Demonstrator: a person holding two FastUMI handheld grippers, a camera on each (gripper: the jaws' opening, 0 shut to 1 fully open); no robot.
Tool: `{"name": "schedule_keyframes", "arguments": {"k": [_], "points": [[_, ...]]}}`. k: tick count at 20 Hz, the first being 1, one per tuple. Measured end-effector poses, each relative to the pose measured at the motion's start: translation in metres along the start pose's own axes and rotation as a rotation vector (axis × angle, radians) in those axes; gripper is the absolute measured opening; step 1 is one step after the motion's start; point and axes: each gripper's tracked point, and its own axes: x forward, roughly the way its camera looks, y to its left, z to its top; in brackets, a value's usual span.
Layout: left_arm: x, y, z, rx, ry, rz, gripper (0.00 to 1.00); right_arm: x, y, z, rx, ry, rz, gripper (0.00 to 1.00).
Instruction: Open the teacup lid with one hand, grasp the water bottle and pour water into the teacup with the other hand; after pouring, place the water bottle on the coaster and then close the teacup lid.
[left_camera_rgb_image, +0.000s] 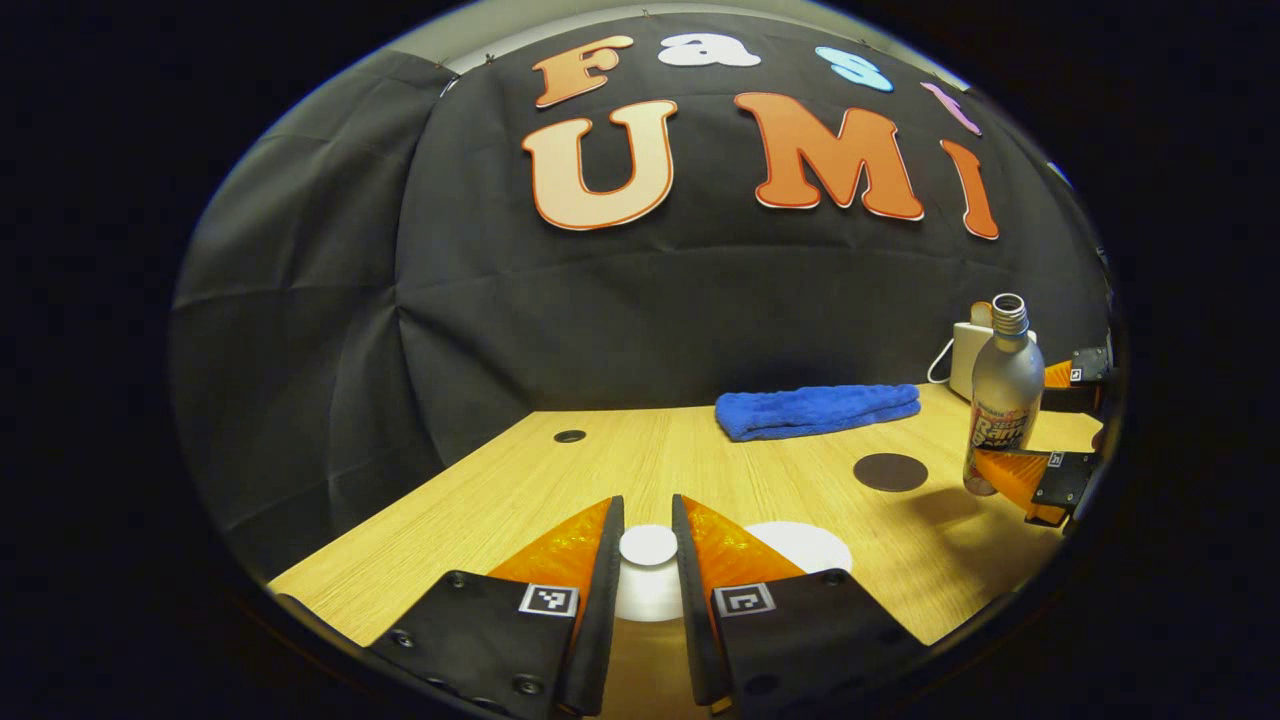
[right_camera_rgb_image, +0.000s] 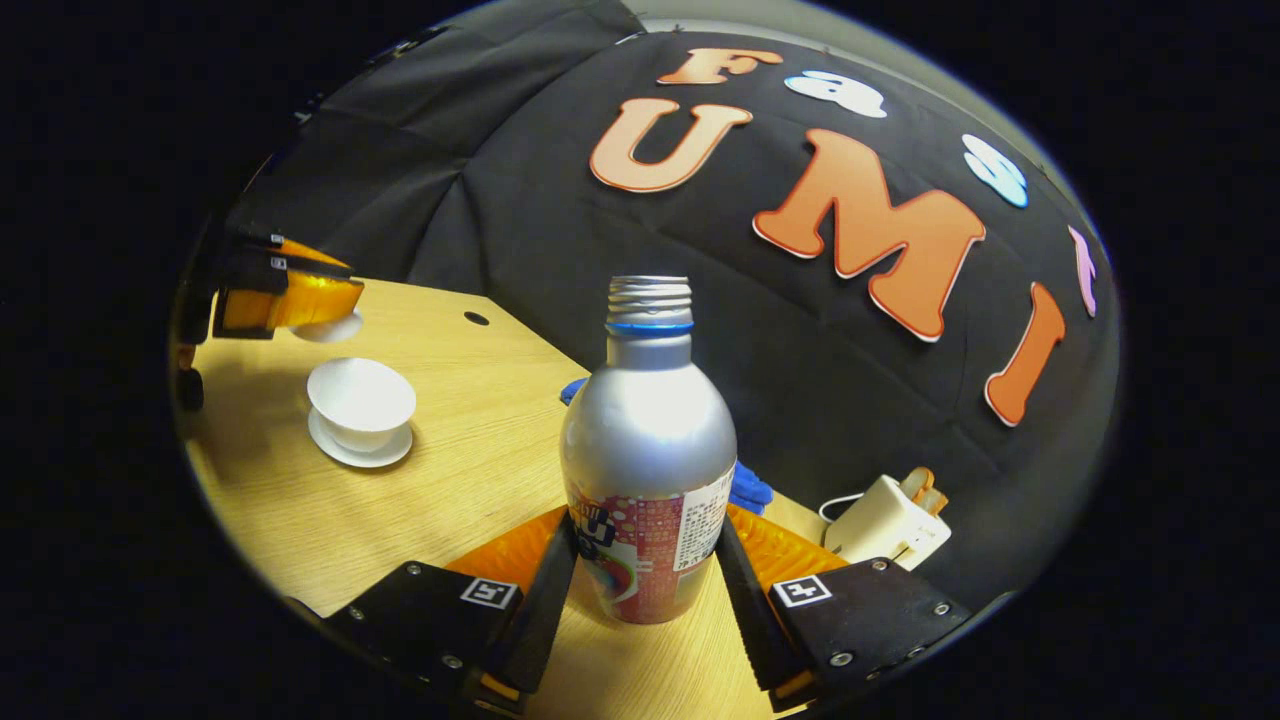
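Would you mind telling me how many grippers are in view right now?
2: the left gripper holds the teacup lid above the table, and the right gripper grips the water bottle.

**Colours and patterns on the table**

Silver on the water bottle (right_camera_rgb_image: 648, 430), with a blue ring under the neck and a red, patterned label low on the body. White on the teacup (right_camera_rgb_image: 360, 398), its saucer and the lid (left_camera_rgb_image: 648, 546). Deep blue on the folded towel (left_camera_rgb_image: 818, 410). Dark brown on the round coaster (left_camera_rgb_image: 890, 472). Light wood grain on the table (left_camera_rgb_image: 480, 500). Orange fingers (left_camera_rgb_image: 565, 545) with black pads and black-and-white square markers.
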Motion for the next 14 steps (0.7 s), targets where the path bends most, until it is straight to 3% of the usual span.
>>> {"name": "schedule_keyframes", "arguments": {"k": [1, 2, 6, 7, 9, 11, 14], "points": [[-0.001, 0.006, 0.0, -0.002, -0.001, 0.009, 0.36, 0.001, 0.001, 0.005, -0.039, -0.012, -0.009, 0.82], [-0.003, 0.01, -0.002, -0.003, 0.002, 0.016, 0.4, 0.002, 0.001, 0.008, -0.082, -0.021, -0.02, 0.78], [-0.006, 0.03, -0.006, -0.014, 0.005, 0.04, 0.35, 0.012, 0.01, 0.013, -0.237, -0.034, -0.034, 0.78], [-0.008, 0.034, -0.007, -0.02, 0.008, 0.044, 0.39, 0.015, 0.014, 0.012, -0.265, -0.033, -0.028, 0.77], [-0.01, 0.041, -0.011, -0.024, 0.013, 0.051, 0.31, 0.021, 0.022, 0.01, -0.322, -0.032, -0.017, 0.77], [-0.012, 0.049, -0.013, -0.021, 0.015, 0.059, 0.4, 0.025, 0.022, 0.015, -0.387, -0.043, -0.027, 0.77], [-0.016, 0.061, -0.014, -0.03, 0.017, 0.07, 0.35, 0.027, 0.019, 0.021, -0.528, -0.067, -0.06, 0.78]]}}
